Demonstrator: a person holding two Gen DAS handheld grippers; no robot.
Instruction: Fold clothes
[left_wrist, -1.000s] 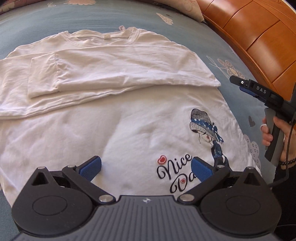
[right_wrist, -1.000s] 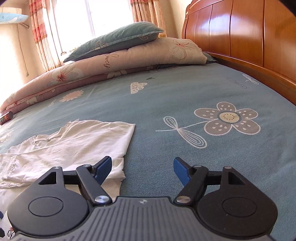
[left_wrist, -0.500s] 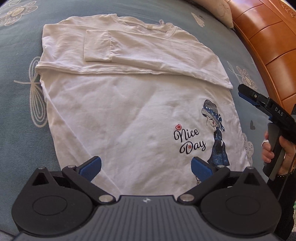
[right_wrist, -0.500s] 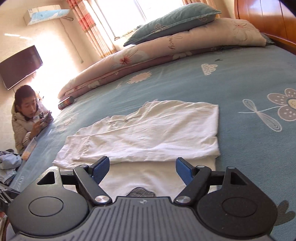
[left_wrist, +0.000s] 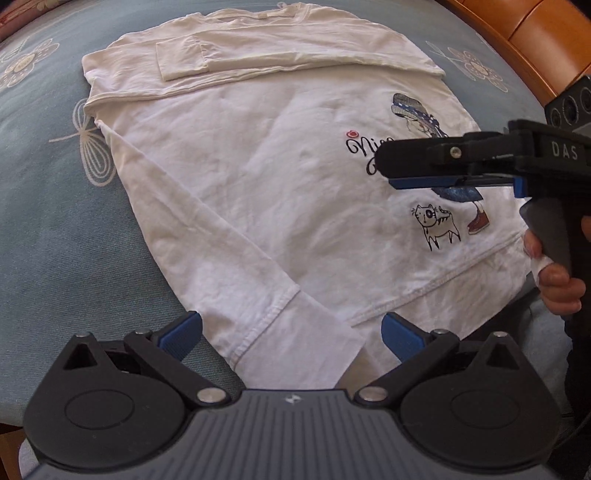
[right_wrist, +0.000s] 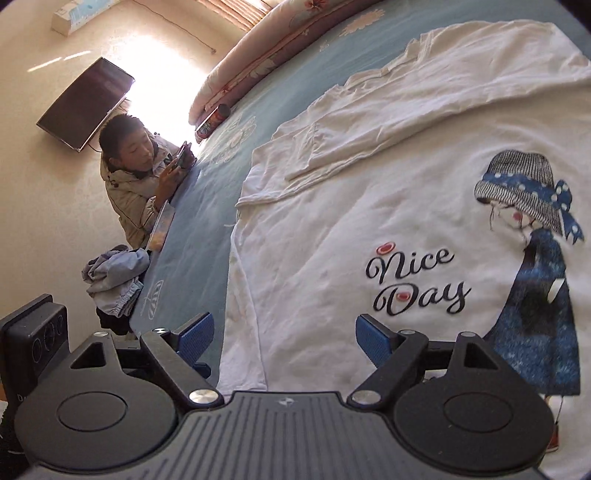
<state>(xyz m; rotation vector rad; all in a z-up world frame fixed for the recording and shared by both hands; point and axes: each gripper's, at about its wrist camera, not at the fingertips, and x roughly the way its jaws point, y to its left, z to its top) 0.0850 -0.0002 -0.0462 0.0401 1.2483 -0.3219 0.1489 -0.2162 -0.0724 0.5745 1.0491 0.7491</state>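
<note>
Here the left gripper (left_wrist: 291, 334) hangs over the near edge of the bed (left_wrist: 48, 236) with its blue pads wide apart, nothing pressed between them; the cuff (left_wrist: 295, 343) of one long sleeve lies below the gap, and whether the pads touch the cloth cannot be told. The right gripper (right_wrist: 283, 334) has just been opening its jaws and they stand well apart, empty, above the printed front of the white shirt (left_wrist: 266, 177). In the left wrist view that same tool reaches in from the right edge, level over the "Nice Day" lettering (right_wrist: 417, 282), with the person's right hand (left_wrist: 554, 273) wrapped around its handle.

The shirt lies flat on the blue flowered bedsheet, front up. One sleeve is folded across the chest near the collar, on the far side; the other sleeve runs along the shirt's side toward the near edge of the bed. A girl in a hat (right_wrist: 532, 229) is printed beside the lettering.

Beyond the bed's far side another person (right_wrist: 136, 184) sits looking at a phone, beneath a wall-mounted television (right_wrist: 85, 103), with a heap of clothes (right_wrist: 114, 280) at the bed's edge.
</note>
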